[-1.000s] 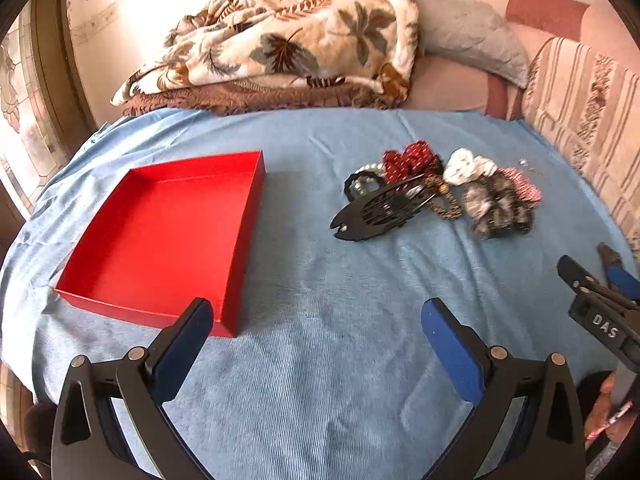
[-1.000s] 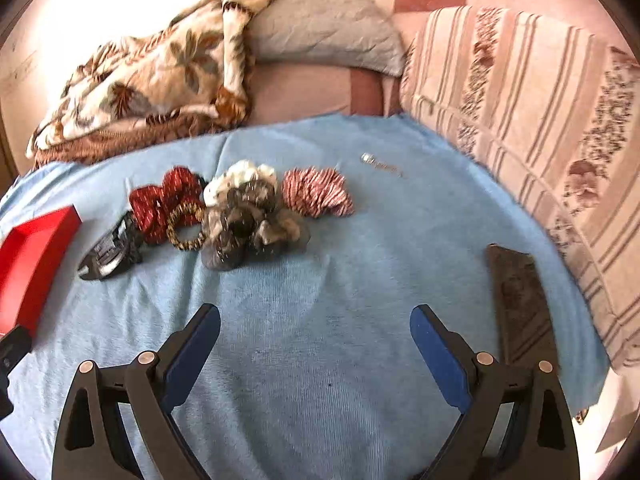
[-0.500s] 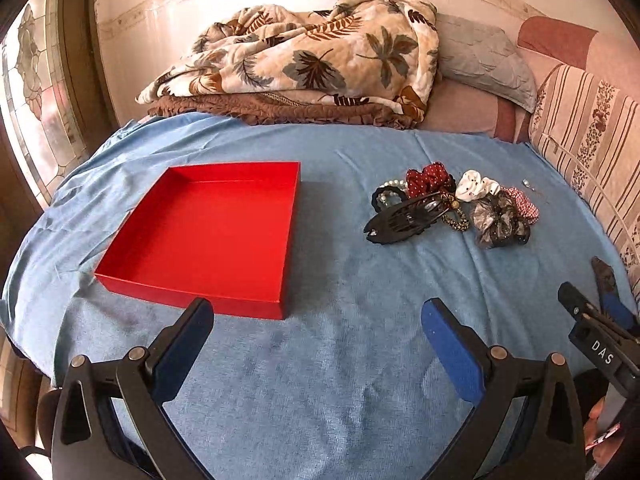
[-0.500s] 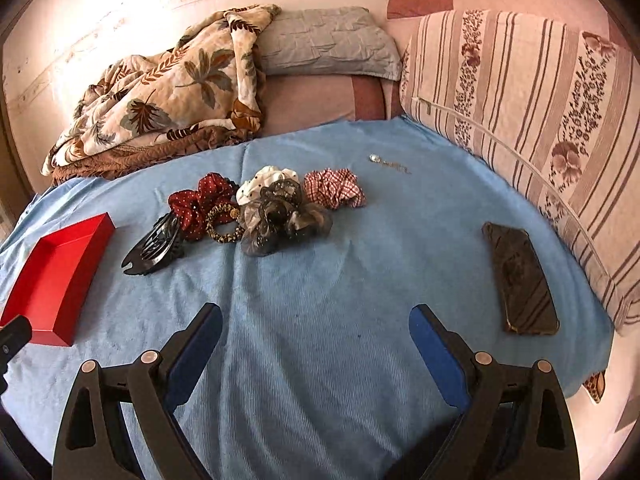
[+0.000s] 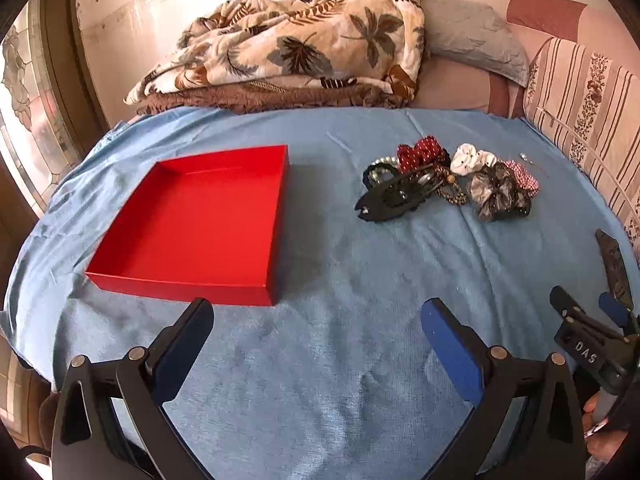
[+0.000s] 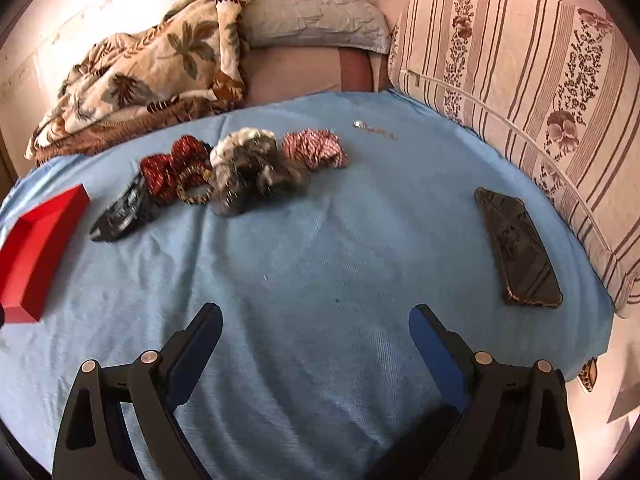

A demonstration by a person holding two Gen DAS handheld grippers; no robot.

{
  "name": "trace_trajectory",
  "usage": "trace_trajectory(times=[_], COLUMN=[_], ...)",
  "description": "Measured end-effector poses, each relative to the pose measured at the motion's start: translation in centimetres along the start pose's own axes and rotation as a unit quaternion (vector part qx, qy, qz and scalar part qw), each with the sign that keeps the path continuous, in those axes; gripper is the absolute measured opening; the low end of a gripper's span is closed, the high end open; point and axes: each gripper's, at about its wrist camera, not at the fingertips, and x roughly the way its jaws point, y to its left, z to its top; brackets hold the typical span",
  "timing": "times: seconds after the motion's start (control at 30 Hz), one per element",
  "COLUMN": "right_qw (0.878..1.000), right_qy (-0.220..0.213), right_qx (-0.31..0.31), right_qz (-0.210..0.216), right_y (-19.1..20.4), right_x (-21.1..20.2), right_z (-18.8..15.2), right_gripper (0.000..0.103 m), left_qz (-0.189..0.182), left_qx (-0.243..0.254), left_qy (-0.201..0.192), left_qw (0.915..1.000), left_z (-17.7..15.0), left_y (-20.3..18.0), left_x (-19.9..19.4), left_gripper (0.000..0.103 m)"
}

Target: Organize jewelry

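An empty red tray [image 5: 192, 224] lies on the blue cloth at the left; its corner shows in the right wrist view [image 6: 36, 248]. A pile of accessories lies to its right: a black hair claw [image 5: 394, 198], a red dotted scrunchie [image 5: 420, 152], a white scrunchie [image 5: 472, 159], a grey scrunchie [image 5: 498, 194] and a red checked scrunchie [image 6: 314, 149]. A thin chain [image 6: 374, 130] lies apart behind them. My left gripper [image 5: 318, 328] is open and empty, near the tray's front edge. My right gripper [image 6: 316, 328] is open and empty, well short of the pile.
A phone [image 6: 516, 246] lies on the cloth at the right. A leaf-print blanket [image 5: 292, 44] and grey pillow [image 6: 316, 16] lie at the back, a striped cushion [image 6: 520, 72] along the right. The right gripper shows at the left view's right edge [image 5: 592, 340].
Both grippers have drawn back and risen from the bed over the last second, so tray and pile look farther. Nothing on the cloth has moved. Both stay open.
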Motion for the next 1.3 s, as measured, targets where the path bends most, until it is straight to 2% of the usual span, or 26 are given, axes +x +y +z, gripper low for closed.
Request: trace_trajectory(times=[0.33, 0.5, 0.7, 1.0, 1.3], right_qw=[0.999, 0.998, 0.998, 0.998, 0.999], right_qy=[-0.014, -0.018, -0.017, -0.016, -0.012], right_qx=[-0.037, -0.053, -0.058, -0.061, -0.044], right_qz=[0.001, 0.002, 0.002, 0.003, 0.027], right_y=[1.4, 2.2, 2.6, 3.0, 2.3], right_x=[0.2, 0.2, 0.4, 0.5, 0.6], right_z=[-0.4, -0.4, -0.5, -0.6, 1.0], right_gripper=[0.097, 0.097, 0.097, 0.097, 0.097], left_qz=[-0.021, -0.021, -0.031, -0.030, -0.017], left_qx=[-0.002, -0.001, 0.004, -0.003, -0.012], left_qy=[0.025, 0.022, 0.027, 0.029, 0.034], left_qw=[0.9995, 0.9995, 0.9991, 0.9991, 0.9992], left_z=[0.1, 0.1, 0.2, 0.5, 1.5], left_y=[-0.4, -0.4, -0.5, -0.1, 1.1], left_x=[1.4, 1.6, 1.8, 2.0, 2.6], left_gripper=[0.103, 0.102, 0.086, 0.086, 0.086])
